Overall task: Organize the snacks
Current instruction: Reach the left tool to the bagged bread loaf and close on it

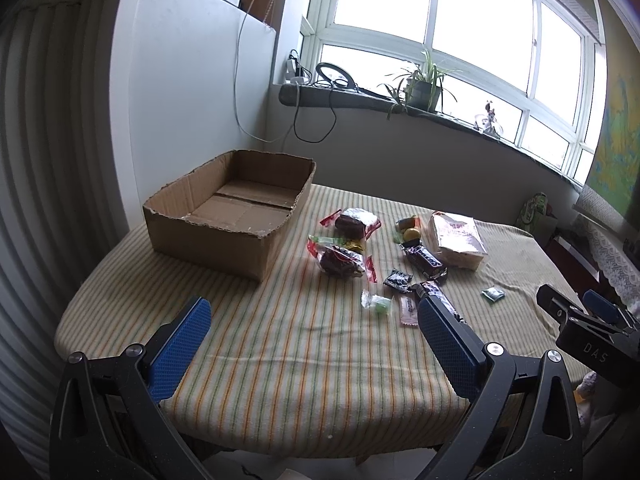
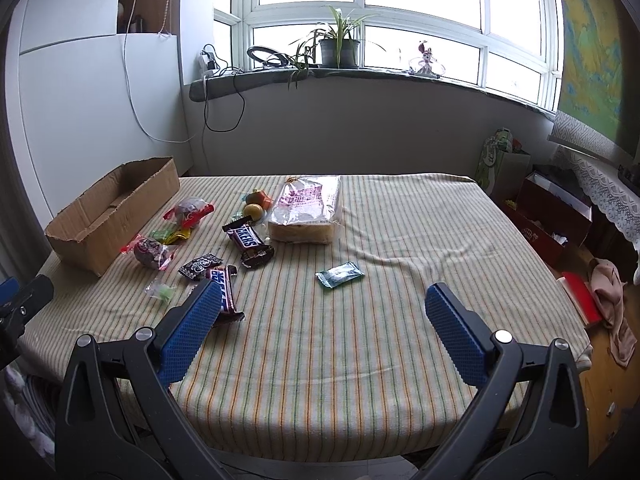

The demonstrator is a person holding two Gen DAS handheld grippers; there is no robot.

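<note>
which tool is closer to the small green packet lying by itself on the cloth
Right. The right tool hovers open with the small green packet just ahead between its fingers. The left tool sits further to the left, nearer the cardboard box.

Left gripper (image 2: 16, 300) cut by frame edge (jaws unseen there)

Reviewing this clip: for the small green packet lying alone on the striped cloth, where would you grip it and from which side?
The green packet lies flat, apart from the other snacks, nearest the right gripper, which is open. Probably best to come from above and pinch across its short width near the middle. It is thin, so the fingertips would likely need to press into the tablecloth to catch its edges.
</note>
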